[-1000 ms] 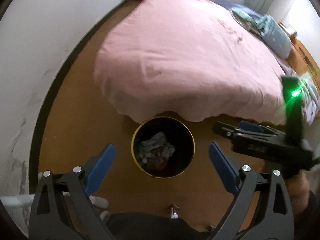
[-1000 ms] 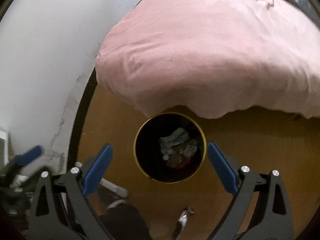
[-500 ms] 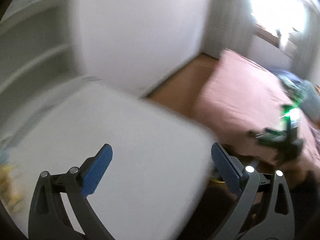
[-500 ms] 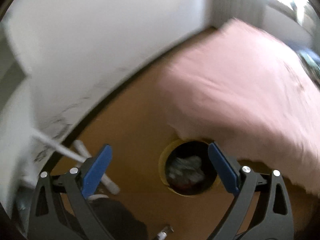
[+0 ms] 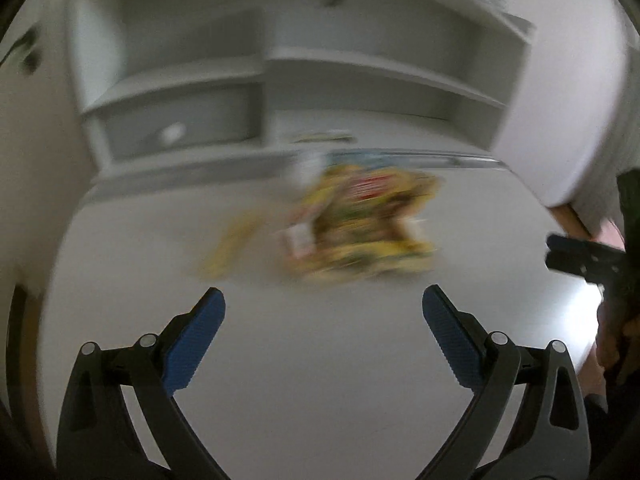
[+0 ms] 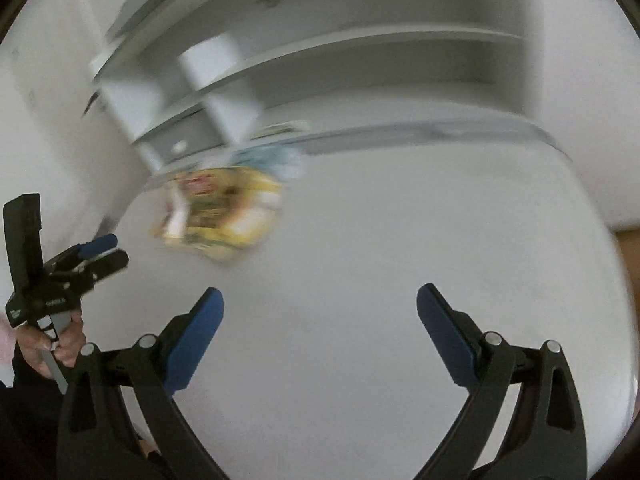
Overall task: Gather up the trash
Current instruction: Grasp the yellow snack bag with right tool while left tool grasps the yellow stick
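Yellow snack wrapper (image 5: pixel 360 224) lies near the table's (image 5: pixel 320 360) far edge, dead ahead of the left gripper (image 5: pixel 323 334). Right gripper (image 6: pixel 320 336) sits farther off. Both spread, empty.

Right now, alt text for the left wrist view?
A blurred yellow snack wrapper lies on a white desk, ahead of the open, empty left tool. White shelves stand behind the desk, and the right tool shows at the right edge.
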{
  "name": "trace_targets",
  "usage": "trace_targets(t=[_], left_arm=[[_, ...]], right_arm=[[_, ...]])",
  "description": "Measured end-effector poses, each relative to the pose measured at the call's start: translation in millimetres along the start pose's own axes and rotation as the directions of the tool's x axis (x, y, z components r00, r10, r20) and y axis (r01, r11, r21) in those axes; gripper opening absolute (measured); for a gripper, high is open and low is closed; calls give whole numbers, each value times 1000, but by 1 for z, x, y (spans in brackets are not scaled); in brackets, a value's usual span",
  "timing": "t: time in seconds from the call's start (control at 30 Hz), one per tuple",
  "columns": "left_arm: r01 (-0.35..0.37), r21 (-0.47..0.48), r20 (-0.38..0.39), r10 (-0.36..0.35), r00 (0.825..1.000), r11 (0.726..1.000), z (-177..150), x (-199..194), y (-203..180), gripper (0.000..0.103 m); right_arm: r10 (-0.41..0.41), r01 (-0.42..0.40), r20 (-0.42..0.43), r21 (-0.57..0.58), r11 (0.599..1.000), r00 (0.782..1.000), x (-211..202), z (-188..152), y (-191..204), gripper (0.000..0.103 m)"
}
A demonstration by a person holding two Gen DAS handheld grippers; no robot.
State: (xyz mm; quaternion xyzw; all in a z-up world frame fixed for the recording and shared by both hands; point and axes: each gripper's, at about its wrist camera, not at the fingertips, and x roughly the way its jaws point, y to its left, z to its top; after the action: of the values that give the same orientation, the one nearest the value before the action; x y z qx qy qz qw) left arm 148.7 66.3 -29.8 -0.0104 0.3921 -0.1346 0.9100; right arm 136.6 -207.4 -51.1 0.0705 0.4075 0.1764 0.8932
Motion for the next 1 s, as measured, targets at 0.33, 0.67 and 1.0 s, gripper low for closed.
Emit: trace_targets(t=[0.33, 0.67, 1.0], left_arm=[[-59, -74, -28, 57, 998, 996, -23, -1, 71, 96], [-92, -13, -41, 91, 995, 996, 14, 33, 80, 96], [-68, 42, -86, 72, 994, 997, 39, 67, 67, 88]], right_arm=[[148, -158, -153, -59, 986, 977, 120, 75, 21, 94], [272, -280, -155, -32, 960, 950, 136, 71, 47, 37], [213, -213, 23, -22, 977, 977, 15, 36, 17, 30]])
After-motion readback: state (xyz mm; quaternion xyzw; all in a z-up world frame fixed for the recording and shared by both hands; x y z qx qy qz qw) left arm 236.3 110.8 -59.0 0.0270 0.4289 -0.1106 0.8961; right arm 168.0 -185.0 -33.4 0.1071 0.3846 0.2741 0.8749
